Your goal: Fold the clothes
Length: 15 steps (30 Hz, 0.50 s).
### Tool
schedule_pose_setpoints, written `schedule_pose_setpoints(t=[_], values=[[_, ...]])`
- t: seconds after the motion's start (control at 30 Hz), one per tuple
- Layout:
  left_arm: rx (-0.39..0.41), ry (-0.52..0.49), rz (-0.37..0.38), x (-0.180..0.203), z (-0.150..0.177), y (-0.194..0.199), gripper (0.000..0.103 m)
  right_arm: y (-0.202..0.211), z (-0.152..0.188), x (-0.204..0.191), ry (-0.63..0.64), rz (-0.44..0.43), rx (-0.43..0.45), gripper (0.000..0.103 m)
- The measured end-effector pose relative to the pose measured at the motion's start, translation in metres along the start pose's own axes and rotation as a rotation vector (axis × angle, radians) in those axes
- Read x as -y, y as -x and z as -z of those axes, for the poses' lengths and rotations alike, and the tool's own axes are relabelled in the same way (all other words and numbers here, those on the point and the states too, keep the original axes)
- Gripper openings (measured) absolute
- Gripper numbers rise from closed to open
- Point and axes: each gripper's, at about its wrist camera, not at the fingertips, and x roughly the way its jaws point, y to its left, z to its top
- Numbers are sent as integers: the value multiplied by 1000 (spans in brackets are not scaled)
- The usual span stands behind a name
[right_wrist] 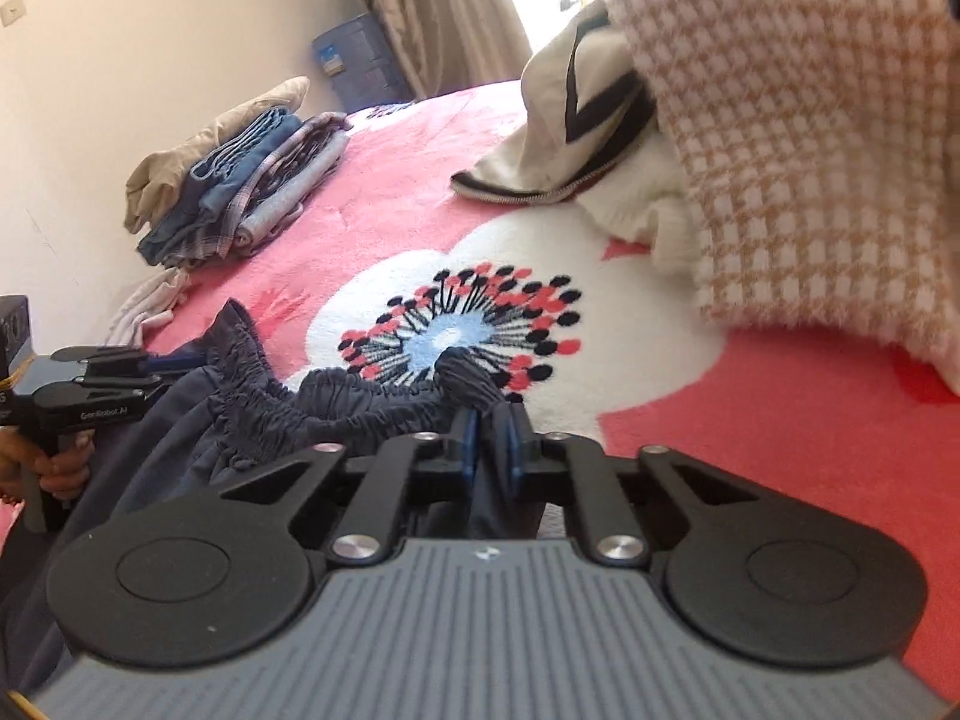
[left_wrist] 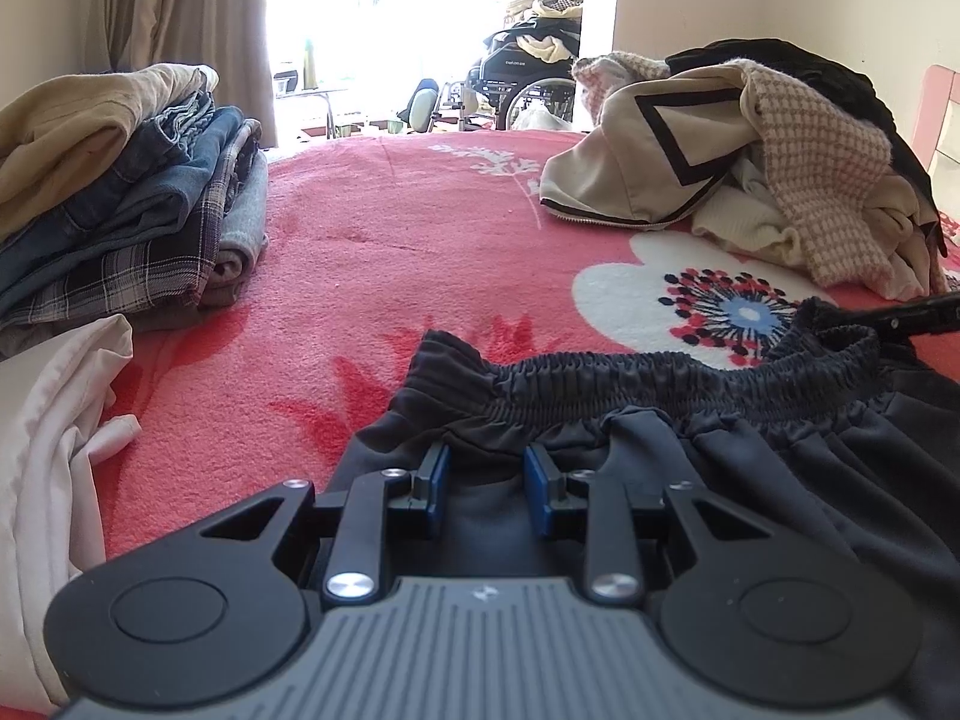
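Note:
A dark garment with a gathered elastic waistband (left_wrist: 660,396) lies on the red floral blanket (left_wrist: 390,240), waistband away from me. My left gripper (left_wrist: 485,477) rests on it just below the waistband, near the garment's left end. Its blue pads stand a little apart with a bunch of the dark cloth pinched between them. In the right wrist view my right gripper (right_wrist: 491,441) is shut on the right end of the waistband (right_wrist: 360,402), and a knob of cloth pokes out past the pads. The left gripper (right_wrist: 120,369) shows there at the far left, held by a hand (right_wrist: 54,468).
A stack of folded clothes (left_wrist: 120,198) sits at the left of the bed, with a white garment (left_wrist: 48,450) in front of it. A loose pile of clothes (left_wrist: 780,168) lies at the right, hanging close over my right gripper. A wheelchair (left_wrist: 528,78) stands beyond the bed.

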Motion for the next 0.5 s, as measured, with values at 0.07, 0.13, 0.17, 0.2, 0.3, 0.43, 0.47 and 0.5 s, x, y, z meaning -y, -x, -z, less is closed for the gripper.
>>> schedule_pose_setpoints(t=[0.07, 0.13, 0.17, 0.2, 0.3, 0.43, 0.47, 0.5], values=[[3, 4, 1, -1, 0, 1, 30, 9, -4, -4, -17, 18, 58, 5], [5, 8, 0, -1, 0, 1, 30, 17, -10, -4, -53, 19, 115, 4], [5, 9, -2, -1, 0, 2, 30, 19, -14, -4, -68, 15, 135, 4], [6, 11, -3, -1, 0, 2, 30, 19, -17, -4, -75, 20, 149, 4], [7, 10, -7, -1, 1, 2, 30, 7, -22, -1, -105, 50, 154, 4], [6, -7, -16, 1, 1, 1, 30, -31, -17, 13, -167, 162, 39, 8], [7, -9, -17, 1, 1, 1, 30, -34, -15, 17, -191, 165, 29, 7], [7, -10, -19, 2, 1, 1, 30, -33, -13, 22, -223, 153, 38, 8]])
